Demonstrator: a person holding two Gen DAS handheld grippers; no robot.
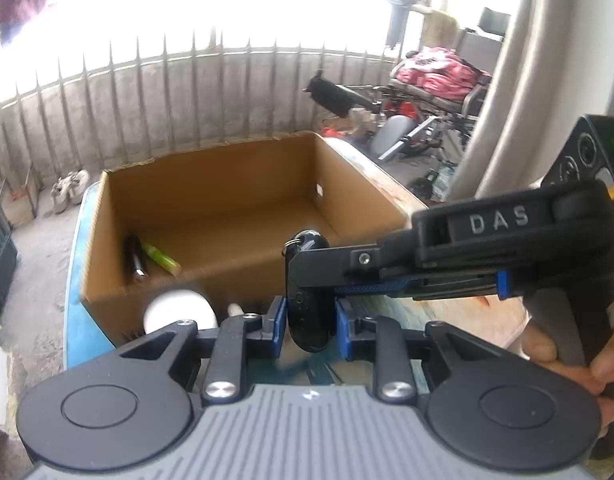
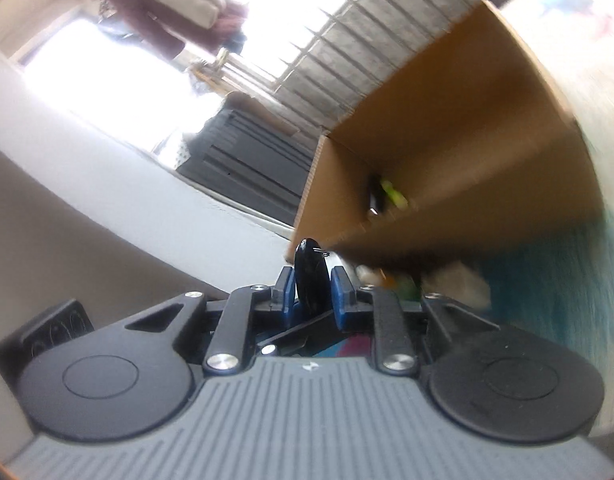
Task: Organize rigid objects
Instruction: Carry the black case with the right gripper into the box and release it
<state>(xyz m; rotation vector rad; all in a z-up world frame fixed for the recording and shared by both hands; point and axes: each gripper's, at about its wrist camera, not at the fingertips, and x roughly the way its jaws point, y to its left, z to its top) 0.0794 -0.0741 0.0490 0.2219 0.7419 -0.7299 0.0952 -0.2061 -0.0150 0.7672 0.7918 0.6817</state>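
One black key fob (image 1: 307, 292) with a metal ring (image 1: 289, 245) on its top end sits between both grippers. The left gripper (image 1: 309, 322) has its two blue pads either side of the fob's lower part, with small gaps showing, so I cannot tell if it grips. The right gripper (image 2: 312, 293), reaching in from the right, is clamped on the fob. Just ahead of both stands one open cardboard box (image 1: 243, 216) holding two things in its near left corner: one black pen (image 1: 134, 260) and one green marker (image 1: 161, 258). One white round object (image 1: 179, 308) lies between the left gripper and the box.
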